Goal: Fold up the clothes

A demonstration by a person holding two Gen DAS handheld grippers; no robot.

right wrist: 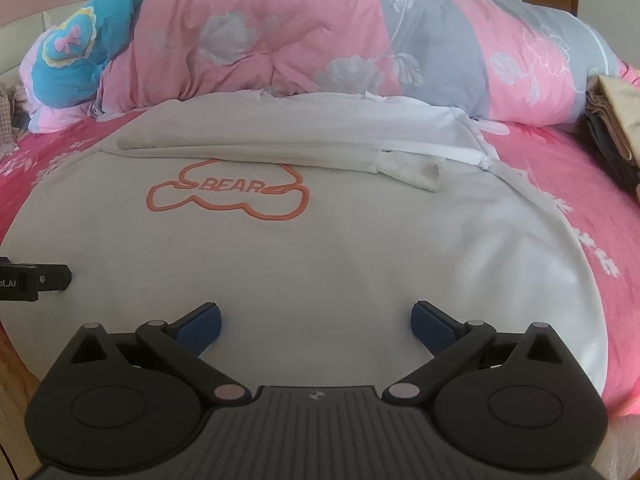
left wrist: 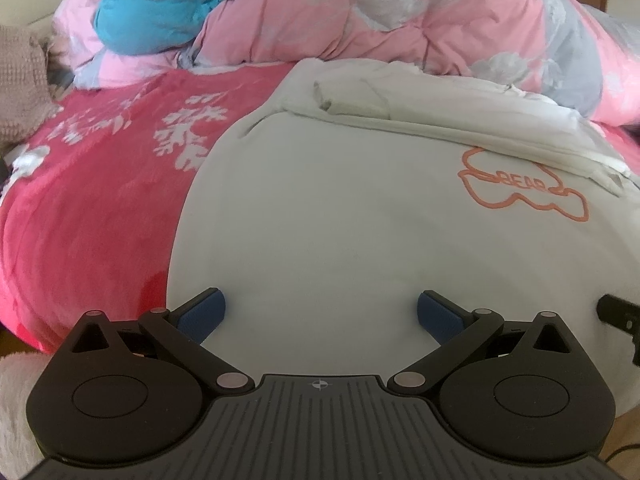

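A white garment (left wrist: 340,208) with an orange BEAR outline print (left wrist: 524,190) lies spread flat on the bed. Its sleeves are folded across its far part (right wrist: 300,140). The same garment (right wrist: 320,248) and print (right wrist: 228,192) fill the right wrist view. My left gripper (left wrist: 321,312) hovers open over the garment's near hem, left of centre, with nothing between its blue pads. My right gripper (right wrist: 316,322) is open too, over the near hem further right. Each gripper shows in the other's view as a black tip at the frame edge: right gripper (left wrist: 618,314), left gripper (right wrist: 36,280).
A pink fleece blanket (left wrist: 92,200) with white snowflakes covers the bed. A bunched pink and grey quilt (right wrist: 320,40) and a blue cushion (left wrist: 160,12) lie behind the garment. Folded dark and tan clothes (right wrist: 616,128) sit at far right. The wooden floor (right wrist: 16,380) shows low left.
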